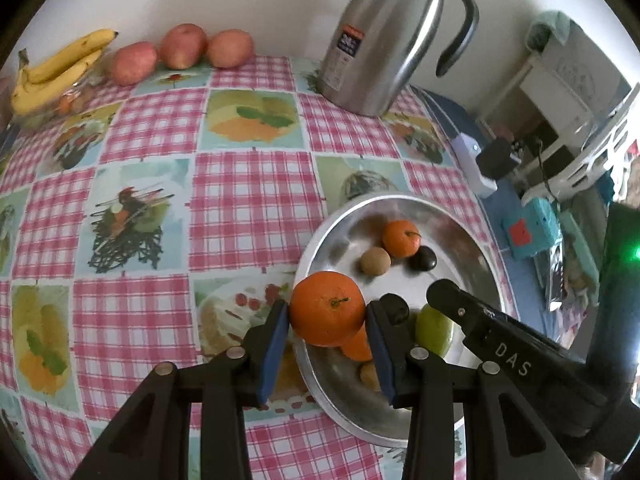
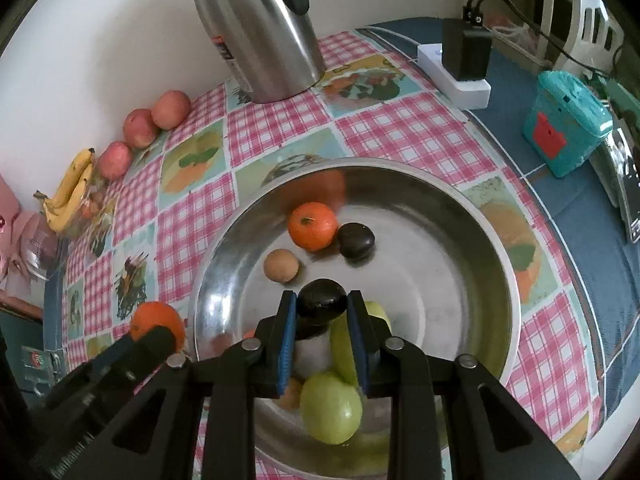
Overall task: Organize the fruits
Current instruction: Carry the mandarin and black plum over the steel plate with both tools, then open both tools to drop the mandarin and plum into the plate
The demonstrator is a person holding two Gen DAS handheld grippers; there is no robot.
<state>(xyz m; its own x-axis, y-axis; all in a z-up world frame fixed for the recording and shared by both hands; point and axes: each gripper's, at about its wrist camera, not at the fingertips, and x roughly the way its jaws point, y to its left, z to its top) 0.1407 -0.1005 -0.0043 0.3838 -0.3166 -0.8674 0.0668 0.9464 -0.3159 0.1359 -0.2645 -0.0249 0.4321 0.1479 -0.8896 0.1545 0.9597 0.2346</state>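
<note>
My left gripper is shut on an orange, held over the near left rim of a steel bowl. My right gripper is shut on a small dark round fruit above the same steel bowl. Inside the bowl lie a small orange, a tan round fruit, another dark fruit and green fruits. In the right wrist view the left gripper with its orange shows at the lower left, beside the bowl's rim.
A steel thermos jug stands at the back of the checked tablecloth. Three red apples and a bunch of bananas line the wall at the far left. A white power strip and a teal box sit to the right.
</note>
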